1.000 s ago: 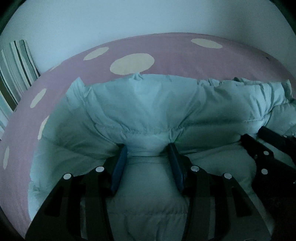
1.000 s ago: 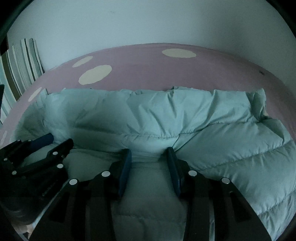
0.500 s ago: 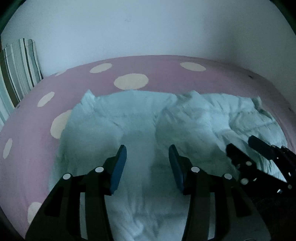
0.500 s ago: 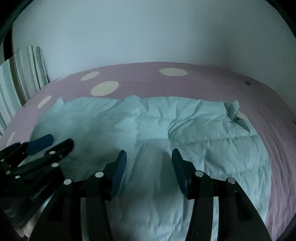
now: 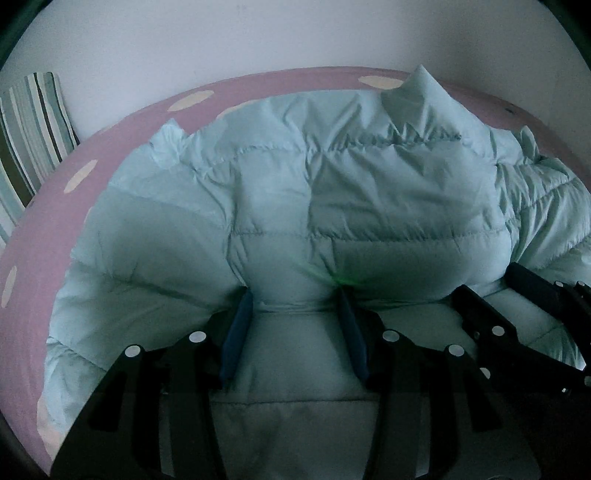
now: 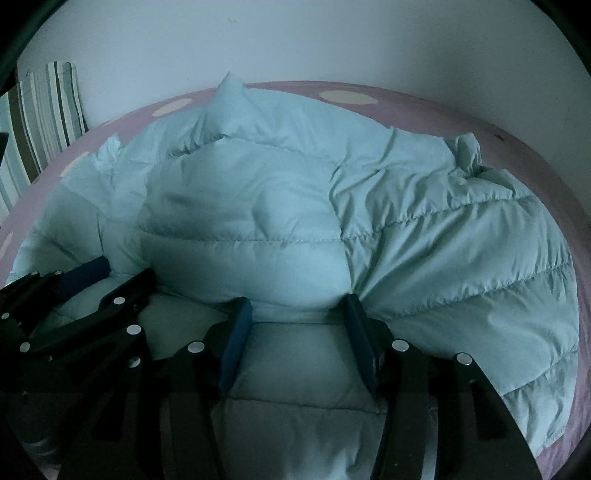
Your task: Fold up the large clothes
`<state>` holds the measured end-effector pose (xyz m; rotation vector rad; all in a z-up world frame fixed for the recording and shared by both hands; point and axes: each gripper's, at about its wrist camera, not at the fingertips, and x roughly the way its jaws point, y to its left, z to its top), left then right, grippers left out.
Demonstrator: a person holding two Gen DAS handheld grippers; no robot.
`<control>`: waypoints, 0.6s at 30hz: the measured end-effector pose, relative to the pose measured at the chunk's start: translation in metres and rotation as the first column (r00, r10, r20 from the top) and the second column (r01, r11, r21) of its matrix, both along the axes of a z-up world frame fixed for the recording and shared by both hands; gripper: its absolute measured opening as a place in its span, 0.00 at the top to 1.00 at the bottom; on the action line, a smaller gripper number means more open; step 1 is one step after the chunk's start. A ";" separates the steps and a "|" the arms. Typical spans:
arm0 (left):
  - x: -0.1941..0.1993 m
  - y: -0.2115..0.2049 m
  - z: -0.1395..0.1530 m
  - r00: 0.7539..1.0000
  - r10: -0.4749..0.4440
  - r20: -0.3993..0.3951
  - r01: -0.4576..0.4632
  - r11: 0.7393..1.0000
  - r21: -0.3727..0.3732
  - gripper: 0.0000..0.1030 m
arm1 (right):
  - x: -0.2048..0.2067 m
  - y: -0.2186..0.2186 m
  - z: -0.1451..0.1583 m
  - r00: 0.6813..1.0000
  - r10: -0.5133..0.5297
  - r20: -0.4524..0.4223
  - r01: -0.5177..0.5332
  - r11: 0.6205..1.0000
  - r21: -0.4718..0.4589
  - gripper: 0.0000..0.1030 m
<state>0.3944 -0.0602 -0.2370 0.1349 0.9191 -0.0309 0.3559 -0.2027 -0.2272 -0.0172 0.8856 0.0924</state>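
Observation:
A pale mint quilted puffer jacket (image 5: 332, 192) lies spread over the pink bed. In the left wrist view my left gripper (image 5: 295, 295) is shut on a thick fold of it, and the padding bulges up just past the blue pads (image 5: 236, 332). My right gripper (image 6: 295, 302) grips the same edge of the jacket (image 6: 258, 206) further right, with fabric filling the gap between its pads. Each gripper shows in the other's view: the right gripper (image 5: 491, 284) at the right edge, the left gripper (image 6: 125, 273) at the lower left. A pointed corner of the jacket stands up at the back.
The bed has a pink sheet (image 5: 55, 229) with cream dots, and it shows bare around the jacket on the left, the back and the right (image 6: 480, 125). A striped cushion (image 5: 29, 129) leans on the white wall (image 5: 295, 33) at the far left.
Half a second ago the jacket lay flatter and lower on the bed. Now it has billowed up against both grippers, with a corner peaking at the back. The right jaws stand wider than a second ago.

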 end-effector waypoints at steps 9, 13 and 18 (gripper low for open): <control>-0.020 0.065 0.049 0.989 0.116 0.094 -0.111 0.992 -0.060 0.48 | -0.032 -0.061 0.052 0.988 -0.106 0.112 0.099 0.993 0.070 0.49; -0.012 0.112 0.036 0.971 0.233 0.057 -0.229 0.971 -0.060 0.47 | -0.037 -0.102 0.048 0.974 -0.200 0.103 0.196 0.980 0.044 0.49; 0.004 0.135 0.004 0.969 0.243 -0.049 -0.246 0.966 -0.077 0.44 | -0.025 -0.124 0.009 0.975 -0.221 -0.029 0.223 0.972 0.070 0.46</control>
